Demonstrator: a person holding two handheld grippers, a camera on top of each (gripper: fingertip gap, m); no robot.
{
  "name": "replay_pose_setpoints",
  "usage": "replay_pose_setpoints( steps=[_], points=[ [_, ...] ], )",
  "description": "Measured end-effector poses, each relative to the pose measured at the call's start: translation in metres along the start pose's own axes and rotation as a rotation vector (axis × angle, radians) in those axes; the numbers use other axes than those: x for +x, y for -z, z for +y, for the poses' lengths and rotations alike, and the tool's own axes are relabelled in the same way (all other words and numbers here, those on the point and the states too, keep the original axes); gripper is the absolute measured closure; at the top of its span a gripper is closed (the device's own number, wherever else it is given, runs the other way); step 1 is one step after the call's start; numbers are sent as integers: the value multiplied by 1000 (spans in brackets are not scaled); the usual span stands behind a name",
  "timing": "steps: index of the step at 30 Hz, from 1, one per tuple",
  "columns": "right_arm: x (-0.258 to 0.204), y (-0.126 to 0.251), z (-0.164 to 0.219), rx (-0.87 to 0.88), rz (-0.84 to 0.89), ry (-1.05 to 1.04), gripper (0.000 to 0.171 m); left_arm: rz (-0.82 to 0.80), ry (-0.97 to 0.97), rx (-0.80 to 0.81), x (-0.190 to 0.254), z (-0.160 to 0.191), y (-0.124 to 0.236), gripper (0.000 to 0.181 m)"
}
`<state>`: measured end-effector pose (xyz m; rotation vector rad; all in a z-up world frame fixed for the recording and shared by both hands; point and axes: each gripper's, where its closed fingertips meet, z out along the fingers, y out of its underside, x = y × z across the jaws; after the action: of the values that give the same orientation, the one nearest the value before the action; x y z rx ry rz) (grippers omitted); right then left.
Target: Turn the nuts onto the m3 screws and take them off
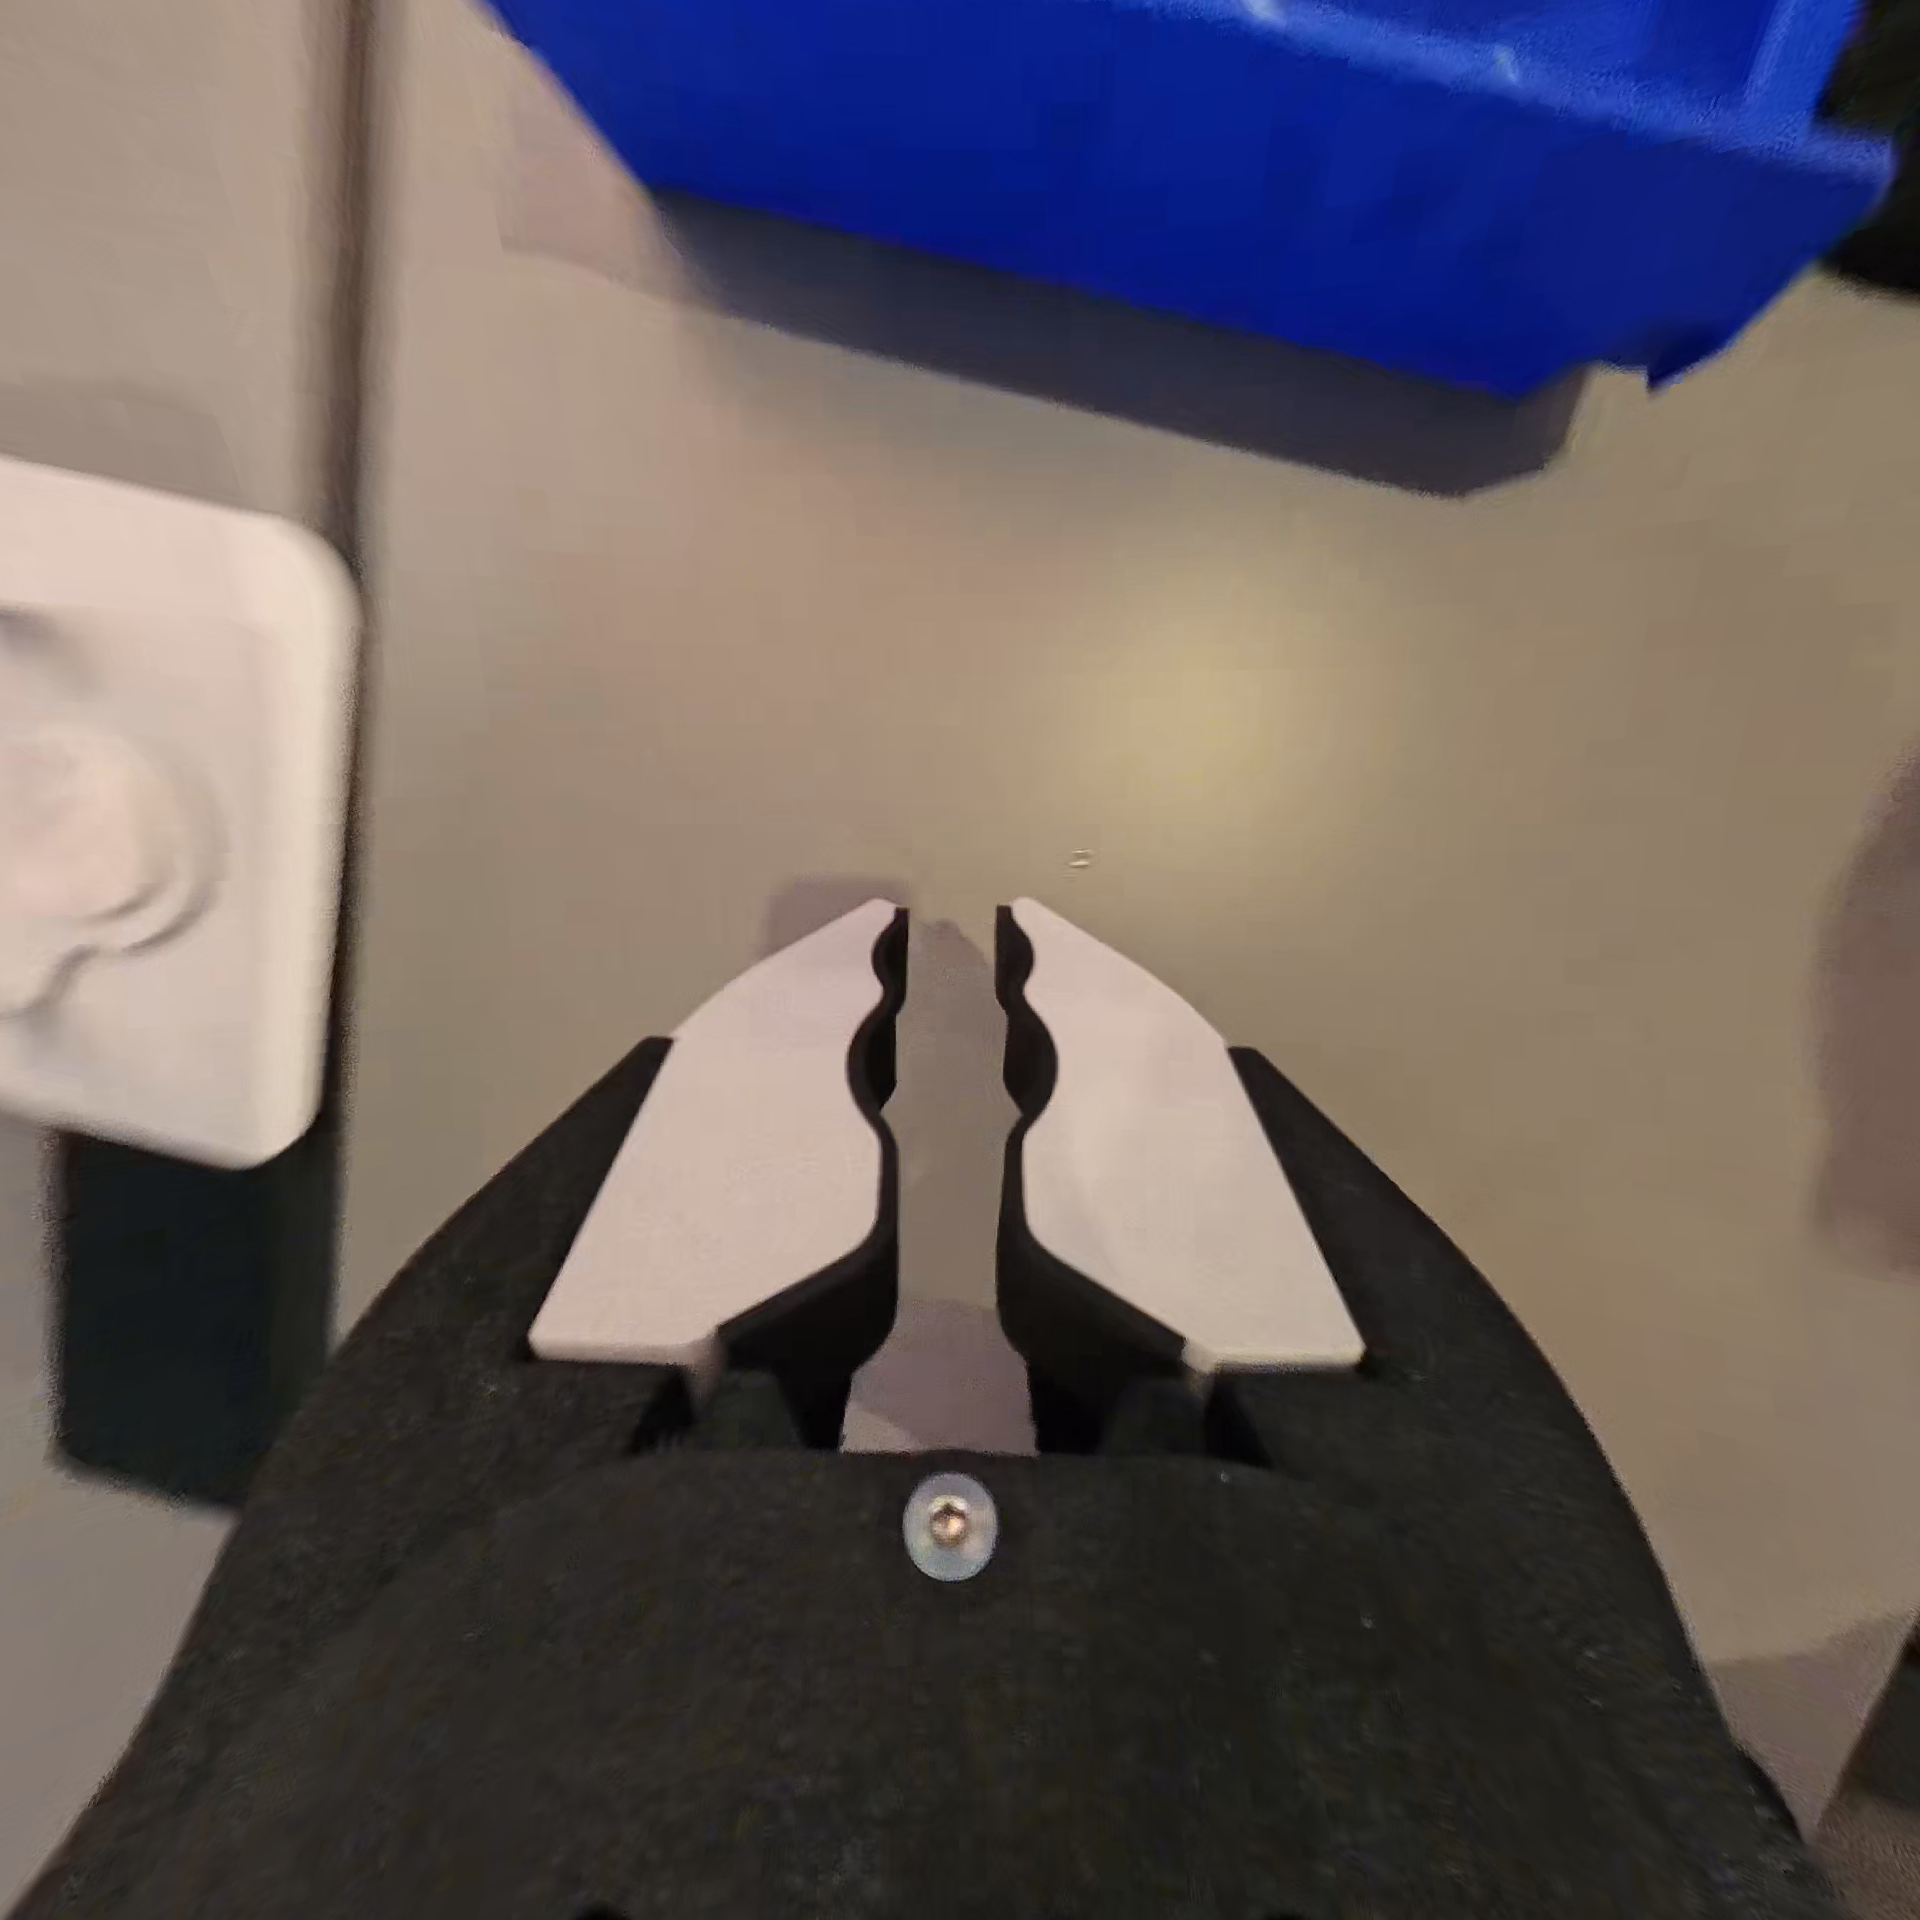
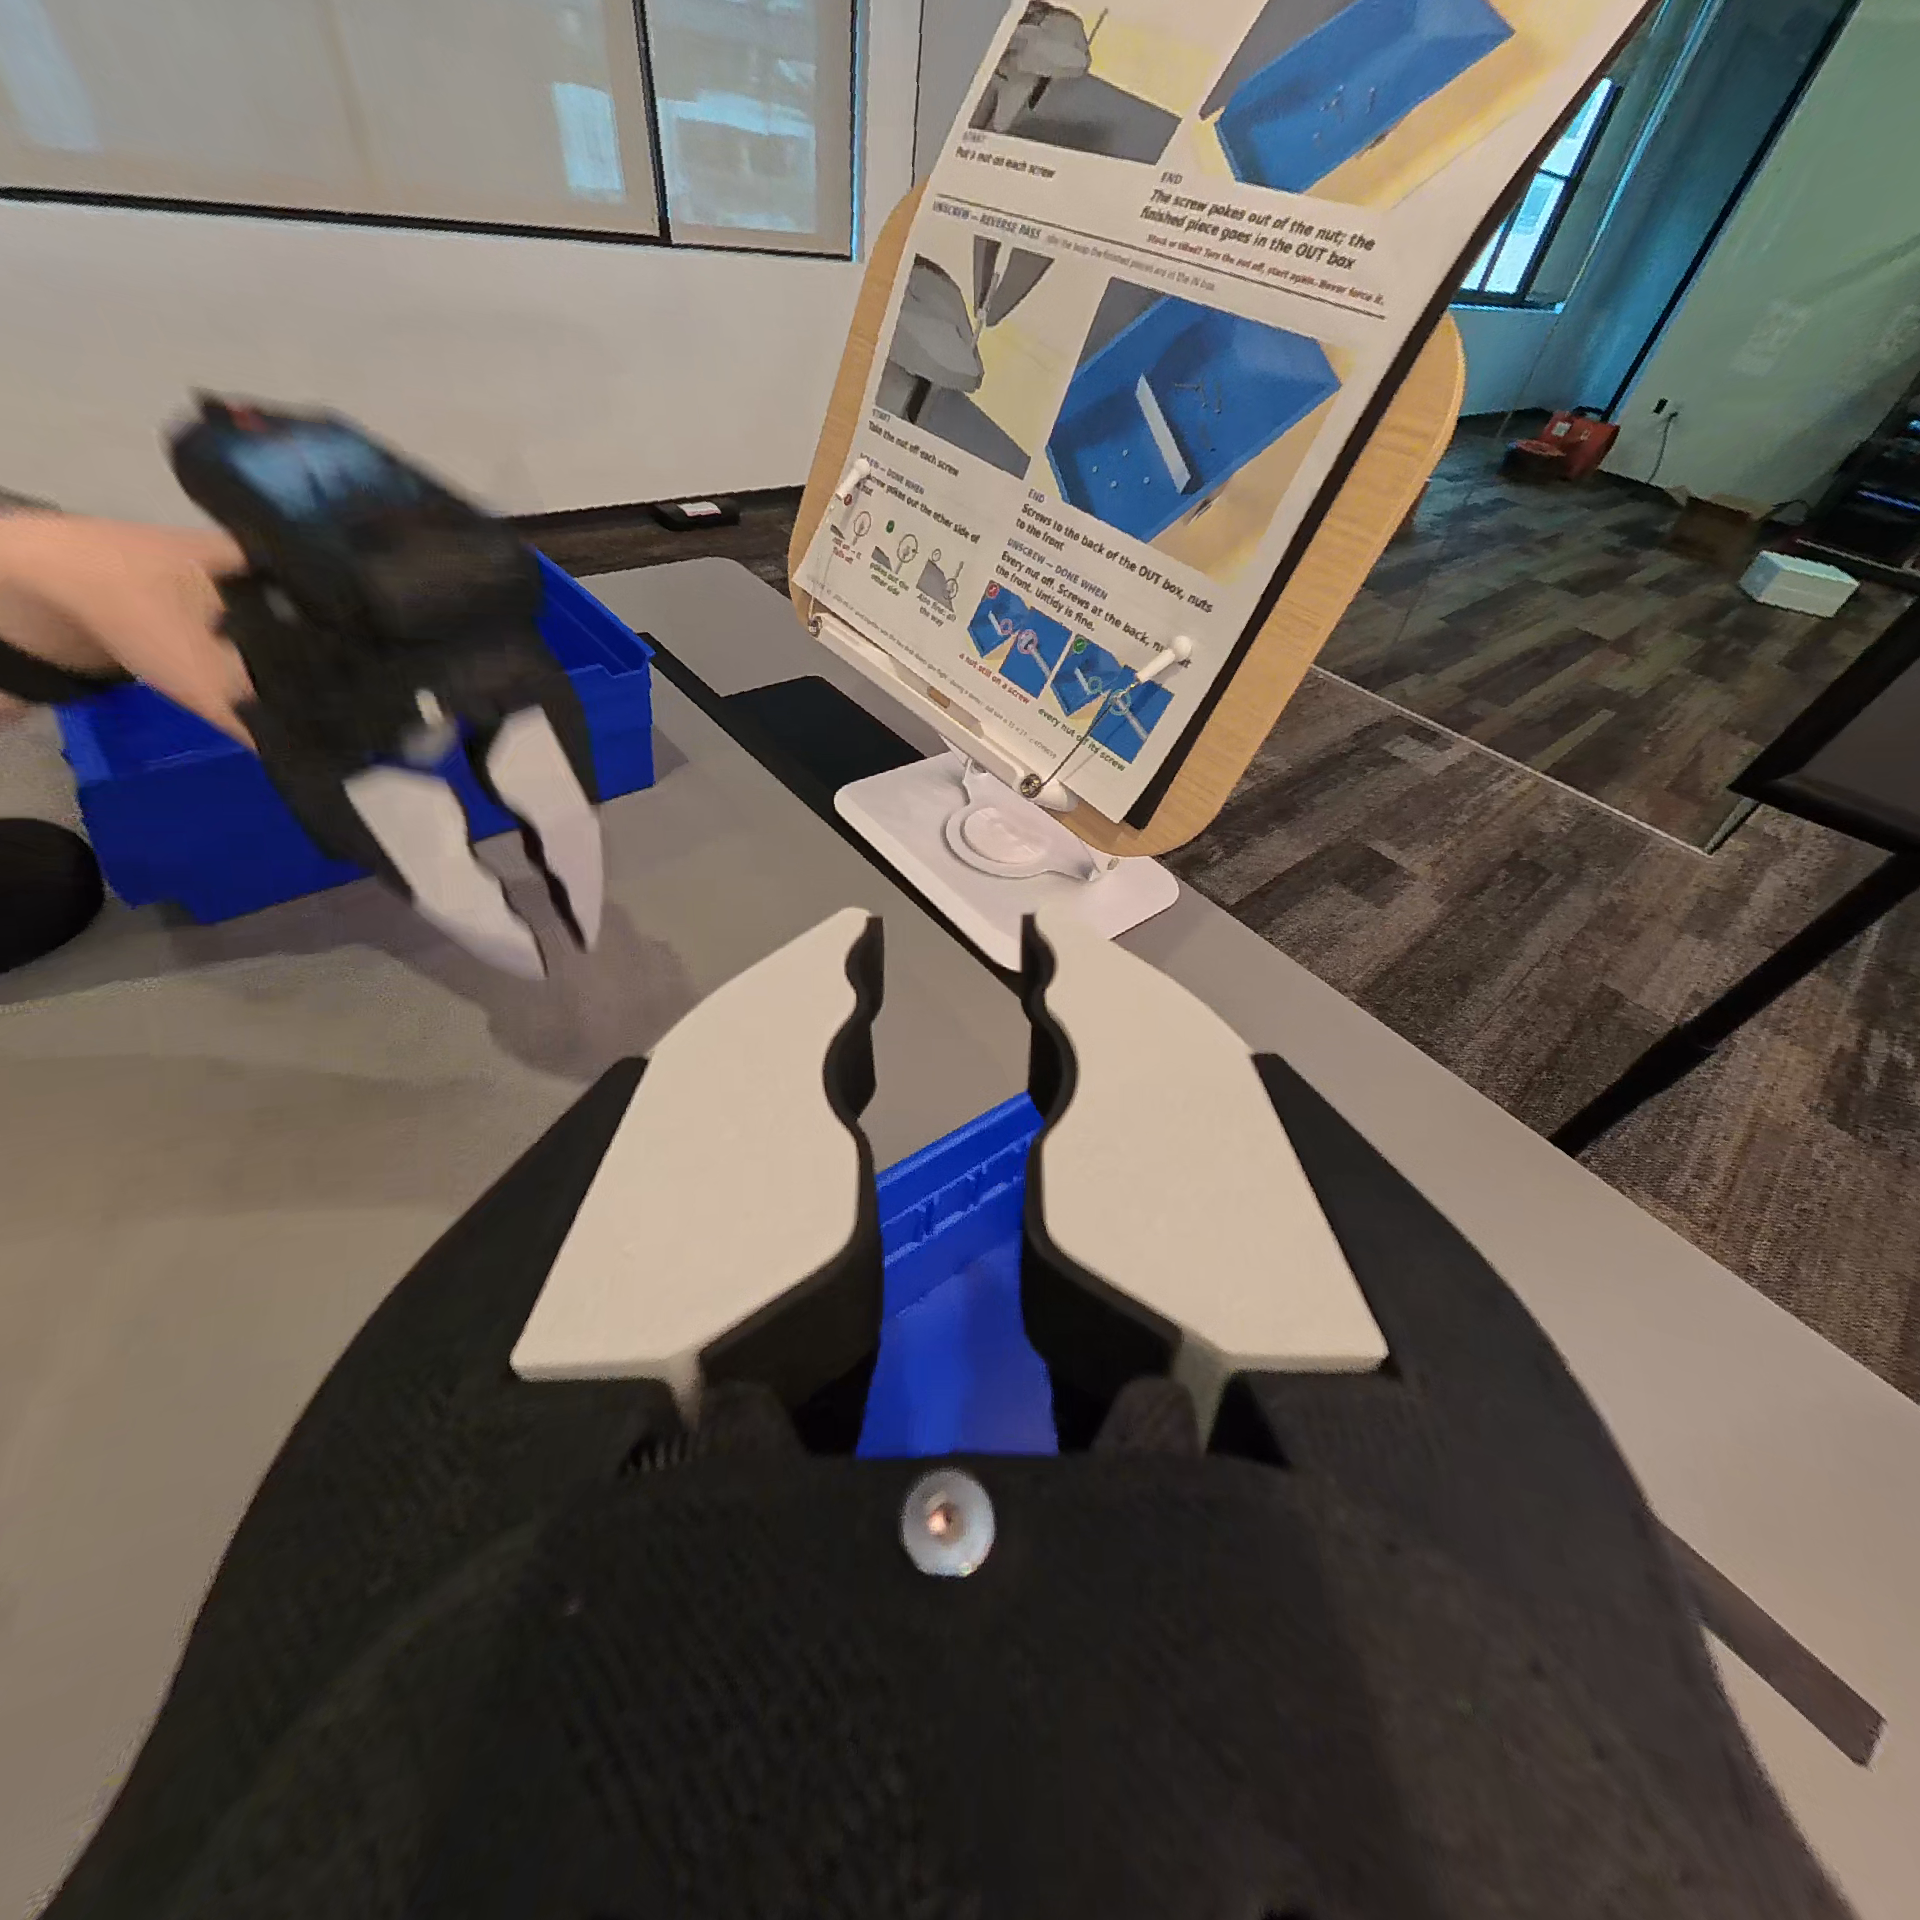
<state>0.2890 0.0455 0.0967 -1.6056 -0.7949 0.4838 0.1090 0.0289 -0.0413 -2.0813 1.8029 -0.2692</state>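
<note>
Pointing down at the grey tabletop [image 1: 1247, 644], the left tool [image 1: 952, 914] has its jaws narrowly apart with nothing between them. A tiny metal part [image 1: 1081, 858], either nut or screw, lies on the tabletop just beyond the tips, slightly right. Farther off stands a blue bin [image 1: 1247, 177]; a white stand base [image 1: 156, 810] sits at left.

The right tool [image 2: 952, 925] is raised, jaws moderately apart and empty, above a second blue bin [image 2: 956, 1278] seen through the gap. Beyond it, a white stand [image 2: 997, 842] carries an instruction sheet [image 2: 1143, 416]. At left, a hand [image 2: 114, 613] holds the left tool [image 2: 566, 940] over the tabletop, blurred.
</note>
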Motion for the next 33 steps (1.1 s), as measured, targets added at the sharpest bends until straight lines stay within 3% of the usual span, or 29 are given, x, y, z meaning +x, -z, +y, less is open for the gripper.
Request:
replay_pose_setpoints(
  steps=[3,7,11,14,19,23,33],
  points=[
    [1,4,-4,11,9,10,145,-212,145,42,-52,23,66,163],
    [-2,7,-11,53,-24,-19,145,-422,368,-115,-112,123,116,165],
    [-7,4,-13,63,-58,-44,144,-389,709,-205,-129,220,114,165],
    [-7,-1,-9,35,-48,-30,144,-349,915,-227,-135,268,91,166],
    [-10,-4,-6,18,-54,-24,143,-287,1210,-277,-146,313,48,166],
    [-11,-6,-4,15,-70,-34,142,-271,1362,-204,-161,324,29,164],
    [-9,-15,7,-40,-69,-29,141,-257,1377,-249,-161,333,6,160]
  ],
)
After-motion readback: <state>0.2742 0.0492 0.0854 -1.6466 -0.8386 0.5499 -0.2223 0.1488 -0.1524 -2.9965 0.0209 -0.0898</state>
